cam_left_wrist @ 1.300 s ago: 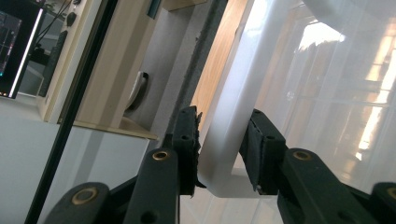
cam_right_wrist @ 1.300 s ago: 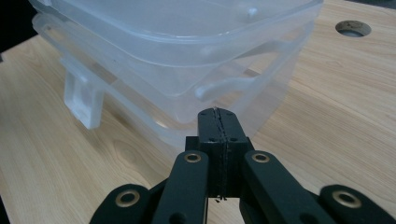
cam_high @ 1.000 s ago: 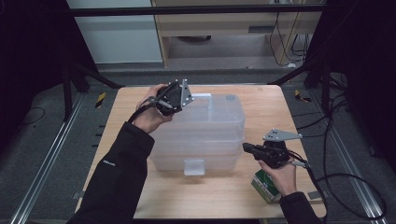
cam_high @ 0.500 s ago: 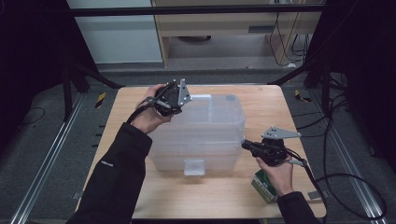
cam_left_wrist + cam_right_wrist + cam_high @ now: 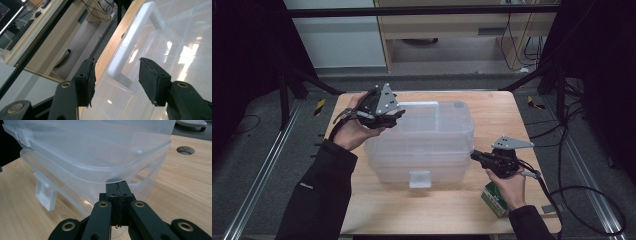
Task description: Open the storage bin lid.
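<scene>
A clear plastic storage box (image 5: 422, 145) stands in the middle of the wooden table (image 5: 432, 210), its lid (image 5: 100, 147) on top. A white carry handle (image 5: 130, 37) lies on the lid. My left gripper (image 5: 398, 114) hovers at the lid's far left corner. Its jaws have just been opening and now stand open, with the handle's near end in line with the gap between its fingertips (image 5: 117, 67), untouched by the pads. My right gripper (image 5: 474, 155) is shut with nothing between its pads, its tip (image 5: 117, 185) against the box's right wall just under the lid's rim.
A green carton (image 5: 494, 199) lies on the table under my right hand. The box's front latch (image 5: 419, 178) hangs down. A round hole (image 5: 185, 150) is in the tabletop beyond the box. Cables trail off the table's right side.
My left gripper has drawn back to the left from the handle and its jaws have spread apart. The right gripper and the box have stayed where they were.
</scene>
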`<state>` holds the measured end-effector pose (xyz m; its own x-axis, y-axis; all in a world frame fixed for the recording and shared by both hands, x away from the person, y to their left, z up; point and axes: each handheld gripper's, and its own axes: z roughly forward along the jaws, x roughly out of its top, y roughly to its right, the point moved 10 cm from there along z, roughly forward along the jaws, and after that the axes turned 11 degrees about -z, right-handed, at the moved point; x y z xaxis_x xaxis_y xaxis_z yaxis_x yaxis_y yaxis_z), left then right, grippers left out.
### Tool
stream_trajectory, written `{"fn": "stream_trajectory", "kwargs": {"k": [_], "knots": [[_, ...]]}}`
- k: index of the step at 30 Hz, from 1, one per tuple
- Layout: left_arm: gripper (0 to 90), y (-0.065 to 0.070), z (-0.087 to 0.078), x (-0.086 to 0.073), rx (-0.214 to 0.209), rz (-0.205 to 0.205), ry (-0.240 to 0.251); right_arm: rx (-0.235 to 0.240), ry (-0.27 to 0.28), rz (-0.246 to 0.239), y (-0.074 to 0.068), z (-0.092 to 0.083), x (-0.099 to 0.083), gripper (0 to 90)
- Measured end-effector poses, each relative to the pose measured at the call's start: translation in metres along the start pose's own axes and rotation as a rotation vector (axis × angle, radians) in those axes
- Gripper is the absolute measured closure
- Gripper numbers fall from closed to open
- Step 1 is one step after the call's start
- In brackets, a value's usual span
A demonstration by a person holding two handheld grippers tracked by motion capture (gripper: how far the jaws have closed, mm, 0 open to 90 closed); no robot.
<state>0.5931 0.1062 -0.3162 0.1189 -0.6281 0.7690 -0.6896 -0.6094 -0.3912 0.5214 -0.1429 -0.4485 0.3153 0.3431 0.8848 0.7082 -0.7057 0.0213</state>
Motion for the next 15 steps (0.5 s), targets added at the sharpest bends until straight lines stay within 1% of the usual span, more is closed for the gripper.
{"fn": "stream_trajectory", "kwargs": {"k": [1, 2, 3, 4, 9, 10, 15], "knots": [[46.6, 0.000, 0.000, 0.000, 0.000, 0.000, 0.000, 0.001, -0.001, 0.000, 0.000, 0.000, 0.000, 90.0], [46.8, -0.001, -0.006, -0.001, -0.008, -0.045, 0.029, 0.000, -0.001, 0.000, 0.000, 0.000, 0.000, 90.0], [46.9, -0.001, -0.006, -0.001, -0.008, -0.045, 0.029, 0.000, -0.001, 0.000, 0.000, 0.000, 0.000, 90.0], [47.2, -0.004, -0.011, -0.003, -0.002, -0.077, 0.052, 0.000, -0.001, 0.000, 0.000, 0.000, 0.000, 90.0], [49.2, -0.013, -0.024, -0.010, 0.026, -0.190, 0.116, 0.001, -0.001, 0.000, 0.000, 0.000, 0.000, 90.0], [49.3, -0.015, -0.027, -0.012, 0.031, -0.220, 0.135, 0.000, -0.001, 0.000, 0.000, 0.000, 0.000, 90.0], [51.4, -0.028, -0.041, -0.026, 0.079, -0.323, 0.194, 0.002, -0.001, -0.003, 0.000, 0.000, 0.000, 90.0]]}}
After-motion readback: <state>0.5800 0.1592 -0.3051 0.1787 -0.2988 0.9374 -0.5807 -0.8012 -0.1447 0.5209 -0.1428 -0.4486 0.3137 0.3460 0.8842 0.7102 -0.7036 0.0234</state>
